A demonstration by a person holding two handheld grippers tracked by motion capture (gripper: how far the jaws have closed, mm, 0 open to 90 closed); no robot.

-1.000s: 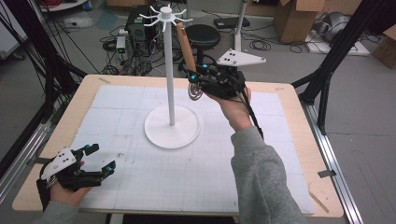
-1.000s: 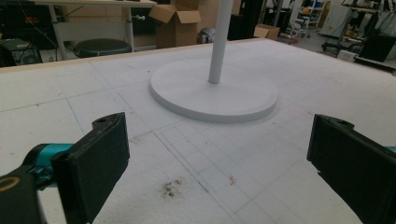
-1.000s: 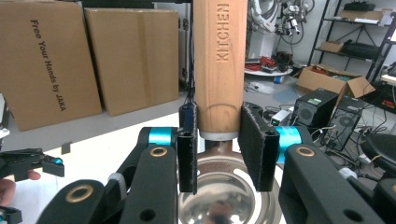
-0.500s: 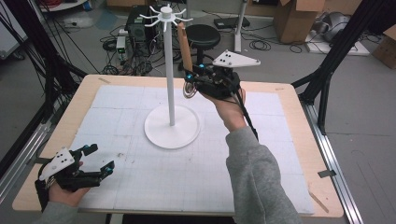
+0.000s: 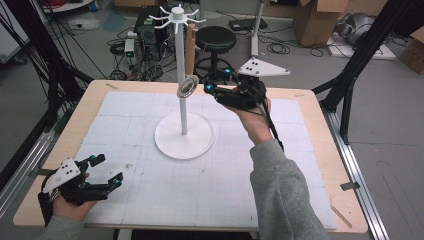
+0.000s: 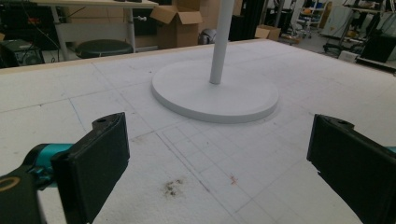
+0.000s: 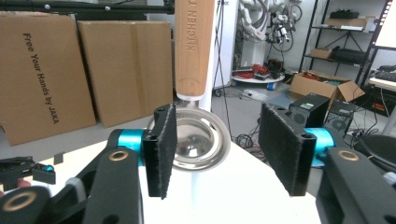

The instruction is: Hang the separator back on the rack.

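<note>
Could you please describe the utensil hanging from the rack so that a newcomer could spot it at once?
Find the tall white pole rack with a round base mid-table. From its top prongs hangs a utensil with a light wooden handle and a shiny round metal head. It is the only hanging item, just before the right gripper.

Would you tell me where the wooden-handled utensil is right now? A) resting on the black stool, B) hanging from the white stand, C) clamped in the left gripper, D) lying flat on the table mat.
B: the wooden-handled utensil hangs from the white stand, its metal ring beside the pole, above the table.
</note>
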